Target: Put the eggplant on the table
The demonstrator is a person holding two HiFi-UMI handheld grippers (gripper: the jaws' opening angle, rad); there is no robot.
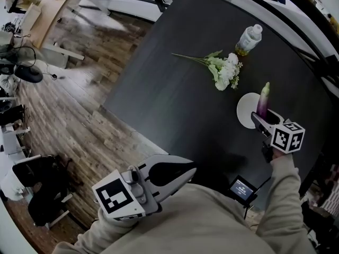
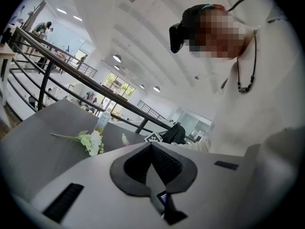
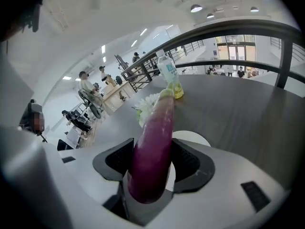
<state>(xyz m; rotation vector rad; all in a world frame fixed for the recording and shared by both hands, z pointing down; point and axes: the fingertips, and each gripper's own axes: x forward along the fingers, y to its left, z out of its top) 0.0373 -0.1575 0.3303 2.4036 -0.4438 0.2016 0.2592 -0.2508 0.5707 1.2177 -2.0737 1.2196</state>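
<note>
1. Right tongs (image 1: 265,119): the jaws are closed on the eggplant (image 1: 263,100). In the right gripper view, both ribbed pads press against the thick purple lower part. The rest of the eggplant rises beyond the jaw tips, and the pale green stem end points away from me.

2. Eggplant position: it is off the tabletop (image 1: 175,105), carried entirely by my right tongs. In the head view it stands over the right part of the white plate (image 1: 244,110). I cannot tell whether its lower end touches the plate.

3. Left tongs (image 1: 186,170): the jaws are fully together, pad against pad, with nothing between them. I hold these tongs close to my chest at the near edge of the tabletop, well apart from the plate and the eggplant.

4. Other items on the dark tabletop:
- A bunch of white flowers (image 1: 225,70) lies on its side beyond the plate, with the stems pointing left.
- A clear bottle (image 1: 248,39) with yellowish liquid stands just beyond the flower heads.
- A small device with a lit screen (image 1: 243,188) sits at the near edge, below my right forearm.

5. Surroundings: a wooden floor (image 1: 69,110) shows to the left of the tabletop.
</note>
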